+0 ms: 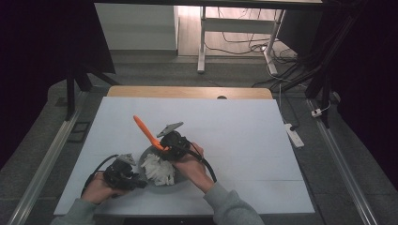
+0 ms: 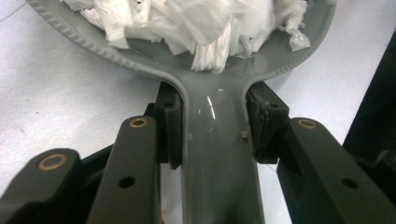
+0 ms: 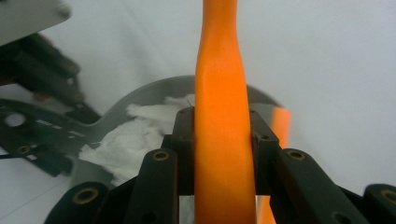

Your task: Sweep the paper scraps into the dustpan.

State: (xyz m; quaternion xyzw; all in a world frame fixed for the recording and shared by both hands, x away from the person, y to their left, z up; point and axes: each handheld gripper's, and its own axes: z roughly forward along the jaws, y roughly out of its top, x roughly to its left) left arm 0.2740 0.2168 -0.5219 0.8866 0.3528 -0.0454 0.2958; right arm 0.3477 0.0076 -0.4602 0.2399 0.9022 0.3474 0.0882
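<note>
Hands sit near the tabletop's front edge: your left tool [image 2: 212, 133] pinches the handle of the grey pan [image 1: 164, 186], which rests there with the white shreds [image 1: 158, 169] heaped inside. Keep it flat. Your right tool [image 3: 223, 140] clamps the orange spatula [image 1: 149, 133], whose blade points toward the far edge; I'd angle it downward and stir gently, keeping shreds within the rim.

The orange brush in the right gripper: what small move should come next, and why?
Probably lower the orange brush back toward the grey dustpan. The right gripper holds it raised above the white paper scraps, while the left gripper clamps the pan's handle, steadying it for more sweeping.
</note>
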